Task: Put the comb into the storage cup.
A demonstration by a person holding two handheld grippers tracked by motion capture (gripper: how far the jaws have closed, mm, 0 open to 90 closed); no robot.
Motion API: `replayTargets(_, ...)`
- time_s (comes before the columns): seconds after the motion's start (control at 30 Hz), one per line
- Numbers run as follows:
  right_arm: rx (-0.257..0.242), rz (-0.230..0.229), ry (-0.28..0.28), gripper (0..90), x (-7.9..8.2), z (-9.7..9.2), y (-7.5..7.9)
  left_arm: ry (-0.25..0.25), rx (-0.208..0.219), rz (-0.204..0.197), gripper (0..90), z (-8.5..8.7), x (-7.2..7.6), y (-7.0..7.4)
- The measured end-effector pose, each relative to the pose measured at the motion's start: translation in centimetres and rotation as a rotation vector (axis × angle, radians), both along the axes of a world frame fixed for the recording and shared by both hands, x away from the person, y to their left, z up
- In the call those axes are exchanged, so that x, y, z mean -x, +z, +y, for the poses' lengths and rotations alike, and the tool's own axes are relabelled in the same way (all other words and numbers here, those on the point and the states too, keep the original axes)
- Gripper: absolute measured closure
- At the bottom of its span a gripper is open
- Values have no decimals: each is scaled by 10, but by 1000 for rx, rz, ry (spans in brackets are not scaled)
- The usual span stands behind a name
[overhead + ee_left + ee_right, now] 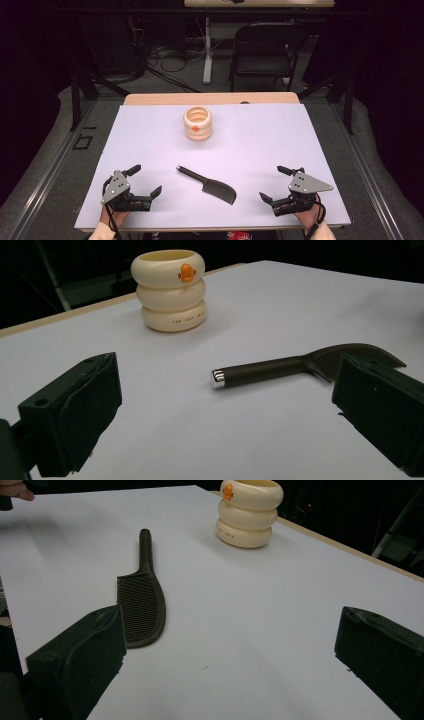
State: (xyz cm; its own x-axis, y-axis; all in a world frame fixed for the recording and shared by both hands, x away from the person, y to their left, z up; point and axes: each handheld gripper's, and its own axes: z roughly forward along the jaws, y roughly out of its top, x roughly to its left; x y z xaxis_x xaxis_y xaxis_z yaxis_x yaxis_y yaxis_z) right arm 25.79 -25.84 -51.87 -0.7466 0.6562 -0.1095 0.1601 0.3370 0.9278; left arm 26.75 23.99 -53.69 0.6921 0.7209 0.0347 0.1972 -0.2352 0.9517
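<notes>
Dark comb lies flat on the white table, near side of the cream ringed cup, between left gripper and right gripper, both jaws spread wide, holding nothing, clear of the comb.

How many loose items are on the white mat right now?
2: a dark comb lying flat near the front middle, between both grippers, and a cream ringed cup standing upright toward the back middle. Nothing looks hidden.
</notes>
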Motion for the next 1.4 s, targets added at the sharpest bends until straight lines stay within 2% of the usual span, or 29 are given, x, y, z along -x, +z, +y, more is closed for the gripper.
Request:
replayTargets(0.4,12,10,-6,0,-3,0,-1,-13,-33,7,2,-8,-4,1)
replayTargets(0.63,15,16,-9,0,-4,0,-2,-30,-58,-3,2,-16,-11,2)
replayTargets(1.07,16,21,-12,0,-5,1,-3,-20,-54,-19,3,-18,-22,5)
replayTargets(1.4,19,27,-13,0,-5,2,-3,-11,-47,-6,3,-23,-37,6)
